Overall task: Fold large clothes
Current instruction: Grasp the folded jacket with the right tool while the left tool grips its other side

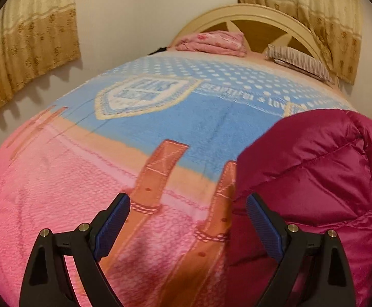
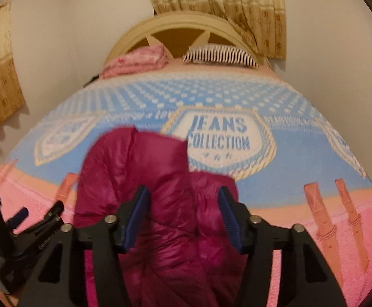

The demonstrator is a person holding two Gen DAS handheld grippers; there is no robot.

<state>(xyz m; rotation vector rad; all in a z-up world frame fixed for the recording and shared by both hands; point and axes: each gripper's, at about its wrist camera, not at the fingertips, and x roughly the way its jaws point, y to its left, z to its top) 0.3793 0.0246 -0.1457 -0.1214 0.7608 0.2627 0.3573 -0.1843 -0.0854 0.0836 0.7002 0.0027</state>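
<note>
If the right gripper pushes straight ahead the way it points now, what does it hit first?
Most likely the magenta puffer jacket, bunched between and just beyond the right gripper fingers. Depth is unclear, but nothing else sits in front of it.

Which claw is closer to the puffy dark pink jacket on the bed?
Right. The right claw sits directly over the puffy jacket, with jacket fabric showing between its open fingers. The left claw hangs over the pink blanket, with the jacket beside it.
</note>
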